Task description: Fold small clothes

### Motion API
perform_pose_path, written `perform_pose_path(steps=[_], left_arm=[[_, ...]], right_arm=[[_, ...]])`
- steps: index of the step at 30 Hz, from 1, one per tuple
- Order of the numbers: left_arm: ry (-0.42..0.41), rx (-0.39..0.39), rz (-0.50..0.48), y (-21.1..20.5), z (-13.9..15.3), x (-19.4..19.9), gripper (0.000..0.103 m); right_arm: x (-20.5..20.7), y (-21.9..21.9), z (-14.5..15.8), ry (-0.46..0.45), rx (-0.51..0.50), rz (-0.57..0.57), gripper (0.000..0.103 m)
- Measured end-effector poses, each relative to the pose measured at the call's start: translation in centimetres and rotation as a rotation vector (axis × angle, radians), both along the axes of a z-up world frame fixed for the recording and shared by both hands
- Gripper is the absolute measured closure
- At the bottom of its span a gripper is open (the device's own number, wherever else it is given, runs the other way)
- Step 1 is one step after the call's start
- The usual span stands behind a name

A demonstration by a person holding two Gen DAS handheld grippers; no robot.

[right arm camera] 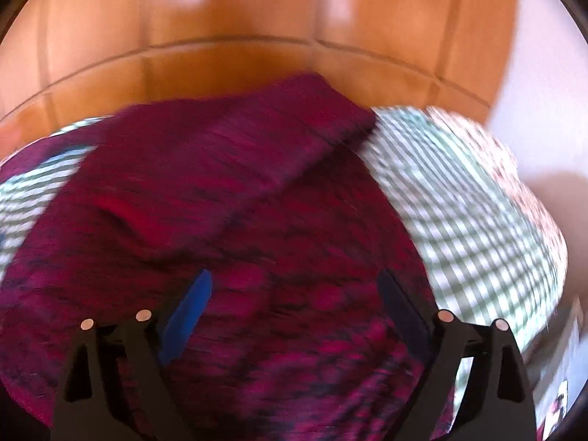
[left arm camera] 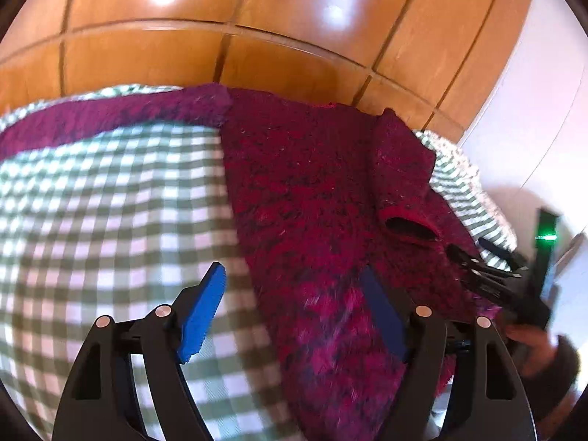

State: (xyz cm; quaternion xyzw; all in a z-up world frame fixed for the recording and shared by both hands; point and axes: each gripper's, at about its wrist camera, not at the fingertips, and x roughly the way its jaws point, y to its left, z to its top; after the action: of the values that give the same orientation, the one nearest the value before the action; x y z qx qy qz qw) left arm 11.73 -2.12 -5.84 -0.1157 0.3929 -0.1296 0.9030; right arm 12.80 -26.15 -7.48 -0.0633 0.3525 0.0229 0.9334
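A fuzzy magenta knit sweater (left arm camera: 312,191) lies on a green-and-white checked cloth (left arm camera: 110,213). One sleeve (left arm camera: 92,121) stretches left along the far edge; the other sleeve (left arm camera: 400,161) is folded over the body, its cuff opening facing me. My left gripper (left arm camera: 294,286) is open and empty, hovering over the sweater's left edge. The right gripper (left arm camera: 481,261) shows at the right of the left wrist view, near the folded cuff. In the right wrist view my right gripper (right arm camera: 294,294) is open and empty above the sweater body (right arm camera: 239,220), with the folded sleeve (right arm camera: 257,132) ahead. That view is motion-blurred.
The checked cloth (right arm camera: 459,202) covers a table. Beyond it is a floor of orange-brown tiles (left arm camera: 257,18). A white wall or furniture (left arm camera: 544,92) stands at the right. A hand (left arm camera: 536,345) holds the right gripper's handle.
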Motion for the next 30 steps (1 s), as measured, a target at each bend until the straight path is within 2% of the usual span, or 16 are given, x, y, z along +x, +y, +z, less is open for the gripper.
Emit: perform_pose_path(steps=[4, 7, 8, 10, 12, 13, 15, 17, 21, 27, 30], left_arm=[[0.045, 0.105, 0.003, -2.8, -1.4, 2.4, 0.028], [0.062, 0.191, 0.023, -3.9, -3.6, 3.4, 0.019], [0.068, 0.194, 0.021, -4.0, -4.3, 3.6, 0.019], [0.02, 0.138, 0.022, -3.2, -4.8, 3.0, 0.018], [-0.003, 0.118, 0.009, -2.7, -5.0, 2.7, 0.018], [-0.009, 0.108, 0.005, -2.5, -5.1, 2.6, 0.016], [-0.02, 0.092, 0.006, -2.3, -5.1, 2.5, 0.016], [-0.03, 0.09, 0.006, -2.1, -5.1, 2.3, 0.016], [-0.04, 0.069, 0.003, -2.0, -5.1, 2.1, 0.015], [-0.044, 0.049, -0.001, -1.7, -5.2, 2.0, 0.014], [-0.046, 0.051, 0.002, -1.7, -5.2, 2.0, 0.014]], right_arm=[[-0.3, 3.3, 0.6, -0.025, -0.052, 0.12, 0.013], [0.1, 5.7, 0.1, -0.026, -0.121, 0.197, 0.016], [0.3, 6.4, -0.2, -0.028, -0.147, 0.221, 0.017], [0.9, 7.7, -1.0, -0.034, -0.201, 0.258, 0.023], [1.7, 8.0, -1.9, -0.008, -0.213, 0.287, 0.045], [2.1, 7.9, -2.2, 0.011, -0.192, 0.302, 0.048], [3.0, 7.1, -2.2, 0.028, -0.134, 0.305, 0.065], [3.4, 6.2, -1.4, 0.032, -0.08, 0.297, 0.079], [4.5, 2.5, 1.1, -0.011, 0.052, 0.224, 0.086], [7.6, -4.5, 4.1, -0.084, 0.155, 0.03, 0.088], [9.4, -9.2, 4.3, -0.094, 0.187, -0.11, 0.088]])
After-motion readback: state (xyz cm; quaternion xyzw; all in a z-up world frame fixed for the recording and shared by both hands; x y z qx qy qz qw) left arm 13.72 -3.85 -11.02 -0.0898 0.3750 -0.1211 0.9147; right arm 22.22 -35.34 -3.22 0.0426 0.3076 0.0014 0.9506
